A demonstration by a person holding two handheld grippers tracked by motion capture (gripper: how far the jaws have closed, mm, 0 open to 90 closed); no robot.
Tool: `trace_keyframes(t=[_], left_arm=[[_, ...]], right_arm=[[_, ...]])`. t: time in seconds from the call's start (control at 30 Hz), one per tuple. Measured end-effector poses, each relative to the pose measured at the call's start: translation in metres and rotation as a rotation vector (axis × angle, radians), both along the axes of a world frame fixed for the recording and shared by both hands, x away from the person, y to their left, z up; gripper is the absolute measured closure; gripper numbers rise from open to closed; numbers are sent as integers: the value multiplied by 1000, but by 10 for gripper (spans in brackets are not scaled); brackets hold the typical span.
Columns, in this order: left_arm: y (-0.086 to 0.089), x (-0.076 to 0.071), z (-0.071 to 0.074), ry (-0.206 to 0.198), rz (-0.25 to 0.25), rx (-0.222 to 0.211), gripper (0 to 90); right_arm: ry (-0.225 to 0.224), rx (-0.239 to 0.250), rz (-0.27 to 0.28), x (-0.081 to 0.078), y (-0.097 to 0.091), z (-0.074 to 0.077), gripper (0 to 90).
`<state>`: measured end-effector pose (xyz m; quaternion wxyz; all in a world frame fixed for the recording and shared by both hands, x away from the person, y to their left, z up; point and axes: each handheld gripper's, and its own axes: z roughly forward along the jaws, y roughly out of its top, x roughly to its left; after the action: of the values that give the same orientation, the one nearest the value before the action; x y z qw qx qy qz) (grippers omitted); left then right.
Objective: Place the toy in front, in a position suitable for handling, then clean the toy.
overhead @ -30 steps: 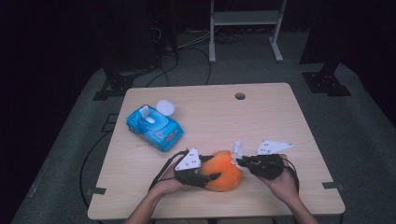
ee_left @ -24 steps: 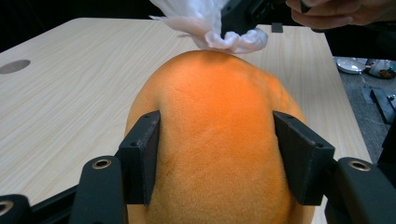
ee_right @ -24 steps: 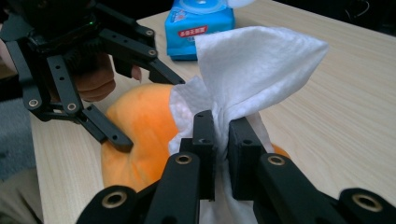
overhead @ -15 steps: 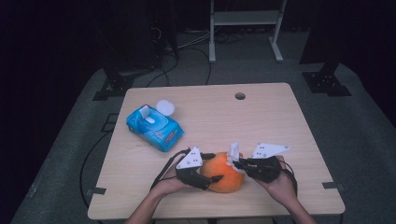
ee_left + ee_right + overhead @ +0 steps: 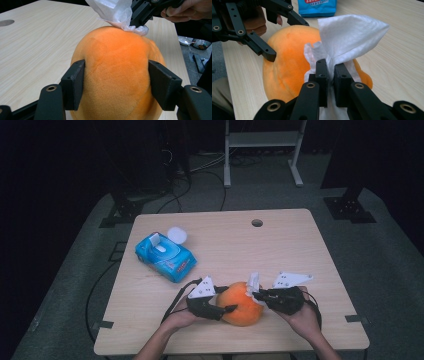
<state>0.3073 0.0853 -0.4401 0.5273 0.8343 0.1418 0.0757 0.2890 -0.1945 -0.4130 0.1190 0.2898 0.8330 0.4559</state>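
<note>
left hand-held gripper [image 5: 116,82] clamps the orange plush [image 5: 117,75]; right hand-held gripper [image 5: 331,75] pinches a white wipe [image 5: 348,35].

A pale wood-grain rectangular counter [image 5: 300,245] with a small round hole [image 5: 257,223] near its far edge stands on grey floor. Directly on it lie a blue plastic pack of wet wipes [image 5: 165,257] with its white flip lid open, toward the far left, and a round orange plush ball [image 5: 242,303] near the front edge, well apart from the pack.
</note>
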Motion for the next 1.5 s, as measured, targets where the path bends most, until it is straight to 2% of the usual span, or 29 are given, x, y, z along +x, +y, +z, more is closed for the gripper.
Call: trace_keyframes(t=[0.3,0.37,0.43,0.47,0.5,0.57,0.6,0.63,0.7,0.8,0.83,0.93,1.0,1.03,1.07,1.13,1.23,1.27,1.3,1.33,1.37,1.4,1.43,1.5], left_arm=[[-1,-1,1,-9,7,13,336],[-2,-1,2,-17,10,18,336],[-4,-1,3,-16,12,17,337],[-5,-2,4,-20,15,17,337],[-6,-2,4,-24,12,20,337],[-6,-3,5,-31,14,27,337],[-6,-4,5,-29,15,31,336],[-5,-4,4,-27,15,27,336],[-4,-3,4,-34,17,27,350],[-7,-3,5,-47,20,22,357],[-8,-4,6,-57,16,27,357],[-12,-11,10,-101,-12,46,358],[-13,-14,10,-106,-23,53,356],[-12,-14,10,-103,-25,52,350],[-11,-13,10,-82,-26,37,332],[-7,-7,9,-23,-16,2,229],[-8,-1,2,68,4,1,101],[-8,-1,1,76,-1,-1,105],[-9,-2,-1,67,-5,2,137],[-9,-3,-1,57,-2,1,208],[-9,-4,0,43,1,3,262],[-9,-6,2,13,10,-3,310],[-9,-7,5,-7,15,-9,352],[-13,-10,9,-49,29,-23,383]], right_arm=[[-1,-5,1,1,1,0,828],[-28,0,-6,-1,2,4,828],[-42,51,22,-6,6,12,828],[-56,59,42,-9,12,15,828],[-72,53,77,-13,22,18,826],[-92,9,100,-16,33,18,826],[-110,-31,96,-16,37,15,826],[-103,-39,94,-16,38,13,828],[-88,-35,87,-12,34,11,831],[-80,-37,39,-10,24,12,832],[-81,-28,34,-11,23,14,831],[-124,-34,38,-15,26,20,829],[-116,-25,25,-12,23,22,828],[-99,-21,25,-10,21,21,828],[-84,-17,30,-9,20,19,828],[-66,-32,48,-11,20,15,830],[-63,-50,69,-13,21,14,831],[-55,-57,80,-13,21,14,831],[-58,-63,81,-14,22,14,831],[-60,-69,78,-14,23,14,831],[-65,-75,73,-15,24,15,830],[-81,-74,67,-16,25,17,830],[-104,-55,62,-19,27,21,830],[-125,-14,92,-25,32,27,829]])
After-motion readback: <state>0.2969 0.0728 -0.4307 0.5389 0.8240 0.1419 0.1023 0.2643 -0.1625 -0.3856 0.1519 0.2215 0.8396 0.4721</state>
